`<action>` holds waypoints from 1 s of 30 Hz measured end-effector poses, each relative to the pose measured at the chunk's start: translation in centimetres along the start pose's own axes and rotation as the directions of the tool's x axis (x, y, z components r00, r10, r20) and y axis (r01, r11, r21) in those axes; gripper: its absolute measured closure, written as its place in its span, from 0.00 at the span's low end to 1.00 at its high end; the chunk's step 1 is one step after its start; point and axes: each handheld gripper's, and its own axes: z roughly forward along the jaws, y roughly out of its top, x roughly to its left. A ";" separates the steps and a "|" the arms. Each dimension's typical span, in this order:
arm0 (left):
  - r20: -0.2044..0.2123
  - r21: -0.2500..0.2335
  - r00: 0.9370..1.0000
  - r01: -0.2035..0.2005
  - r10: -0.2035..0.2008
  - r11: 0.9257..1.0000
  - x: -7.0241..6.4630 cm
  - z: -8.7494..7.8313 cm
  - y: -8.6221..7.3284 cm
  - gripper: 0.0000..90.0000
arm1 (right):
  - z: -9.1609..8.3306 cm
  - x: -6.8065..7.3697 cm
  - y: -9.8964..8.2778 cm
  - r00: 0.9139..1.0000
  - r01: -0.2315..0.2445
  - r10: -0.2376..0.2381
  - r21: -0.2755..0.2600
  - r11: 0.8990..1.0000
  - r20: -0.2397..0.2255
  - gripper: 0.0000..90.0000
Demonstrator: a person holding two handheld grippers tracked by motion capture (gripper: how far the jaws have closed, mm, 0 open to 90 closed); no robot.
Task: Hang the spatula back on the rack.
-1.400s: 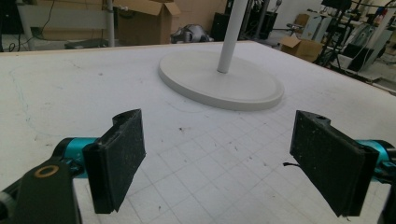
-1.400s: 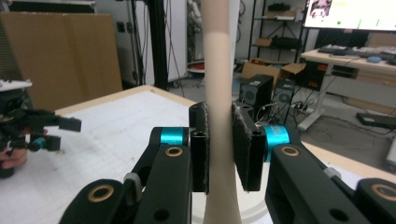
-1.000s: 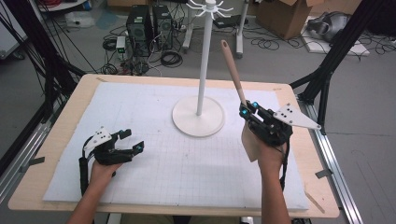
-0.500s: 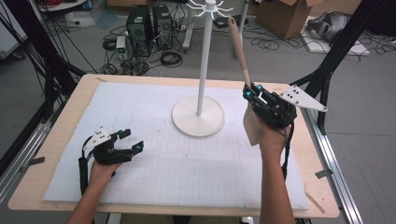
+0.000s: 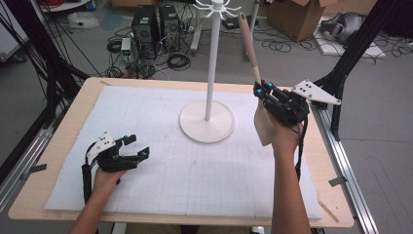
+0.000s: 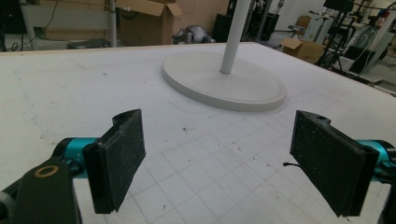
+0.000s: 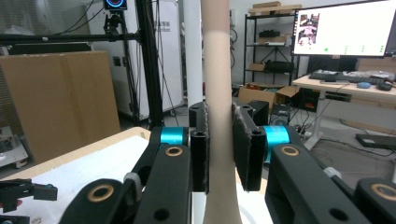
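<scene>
A wooden spatula (image 5: 249,48) is held upright off the table, handle up and flat blade hanging below my hand. My right gripper (image 5: 261,90) is shut on its handle at the table's right side. In the right gripper view both pads clamp the handle (image 7: 217,70) between them (image 7: 219,149). The handle's tip reaches close to the hooks (image 5: 217,7) atop the white stand (image 5: 211,73), whose round base (image 5: 207,124) sits mid-table. My left gripper (image 5: 137,146) rests low on the white mat at the near left, open, with nothing between its pads (image 6: 219,163). The stand's base (image 6: 224,84) lies ahead of it.
A white gridded mat (image 5: 160,185) covers the wooden table (image 5: 63,141). Black frame posts (image 5: 355,44) rise at both sides. Beyond the far edge are computer towers (image 5: 156,24), cables and cardboard boxes (image 5: 292,14) on the floor.
My right gripper has risen and drifted toward the far right with the spatula, and the handle now stands steeper, with its tip nearer the stand's hooks. The left gripper has stayed put.
</scene>
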 end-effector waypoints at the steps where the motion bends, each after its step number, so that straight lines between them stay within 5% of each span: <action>1: 0.000 0.000 1.000 0.000 0.000 1.000 0.0 0.0 0.0 0.20 | 0.0 -0.1 0.0 1.000 -0.008 0.008 0.001 1.000 -0.005 0.87; 16: -0.001 0.001 1.000 -0.001 0.001 1.000 0.0 0.0 0.0 0.20 | 0.8 -1.5 -0.3 0.994 -0.071 0.071 -0.001 0.997 -0.082 0.87; 30: 0.000 0.000 1.000 0.000 0.000 1.000 0.0 0.1 0.0 0.20 | 1.7 -1.6 -0.6 0.991 -0.073 0.074 0.010 0.997 -0.114 0.87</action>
